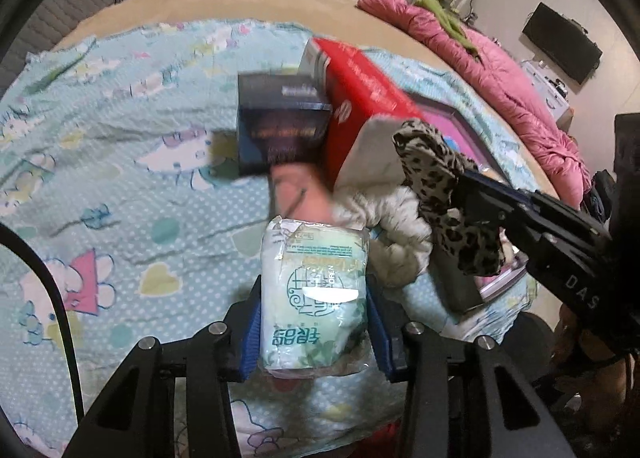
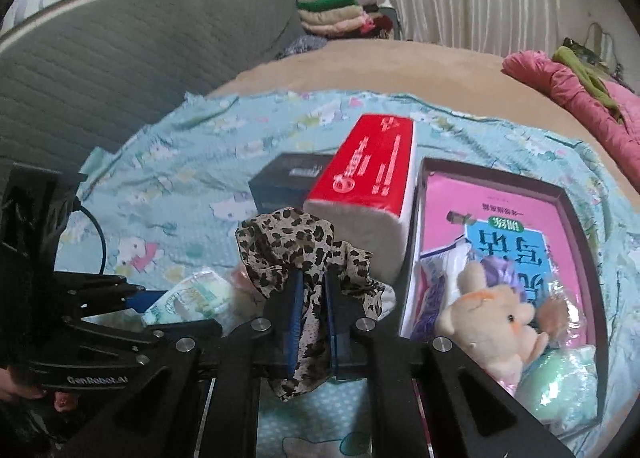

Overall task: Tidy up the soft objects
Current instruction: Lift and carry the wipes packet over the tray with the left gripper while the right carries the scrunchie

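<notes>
Currently, left gripper (image 1: 314,322): closed around a green-printed tissue pack (image 1: 316,290), blue pads pressing both its sides, held above the bedspread.
Right gripper (image 2: 312,310): jaws nearly together, pinching a leopard-print cloth (image 2: 296,254) that bunches above the fingers and hangs below them.
Bedspread (image 1: 120,178): pale blue, cartoon-printed, spread over the bed.
Red tissue pack (image 2: 368,182): lying beside a dark box (image 2: 280,178) on its left.
Tray (image 2: 576,210): right of the red pack, holding a pink book (image 2: 452,198), a beige plush toy (image 2: 492,318) and a green bag (image 2: 568,382).
</notes>
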### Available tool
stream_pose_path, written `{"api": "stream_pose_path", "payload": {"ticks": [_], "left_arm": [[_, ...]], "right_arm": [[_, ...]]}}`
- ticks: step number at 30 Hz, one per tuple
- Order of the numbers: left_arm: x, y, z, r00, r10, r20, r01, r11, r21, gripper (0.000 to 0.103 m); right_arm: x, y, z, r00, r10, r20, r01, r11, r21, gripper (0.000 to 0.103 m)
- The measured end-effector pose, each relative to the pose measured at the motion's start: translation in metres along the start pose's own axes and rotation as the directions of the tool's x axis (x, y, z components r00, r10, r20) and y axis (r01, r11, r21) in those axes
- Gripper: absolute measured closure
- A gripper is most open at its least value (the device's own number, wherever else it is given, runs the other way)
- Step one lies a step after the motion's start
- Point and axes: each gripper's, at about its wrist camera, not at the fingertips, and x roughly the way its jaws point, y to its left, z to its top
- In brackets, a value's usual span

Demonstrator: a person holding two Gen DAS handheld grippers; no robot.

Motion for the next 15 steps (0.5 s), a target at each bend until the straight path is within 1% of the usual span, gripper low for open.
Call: {"api": "stream_pose_path", "payload": {"ticks": [4,9,15], "left_arm": [[-0.014,-0.007,0.003,1.0,0.004,0.03,-0.005,1.0,0.01,0.058],[-0.031,-0.026,0.012,0.998,0.004,0.07,-0.007,0.999,0.041,0.058],[-0.039,-0.052,0.021,0.995,-0.005,0.095,-0.004,0.996,0.089,0.058]], "right_arm": [[-0.014,-0.001,0.005,0.999,-0.001,0.042,0.001,1.0,0.013,0.093],[-0.035,-0.008,0.008,0.995,-0.006,0.096,0.002,0.999,0.042,0.093],[-0.06,-0.023,0.009,0.988,-0.029,0.153,0.017,0.996,0.084,0.093]]}}
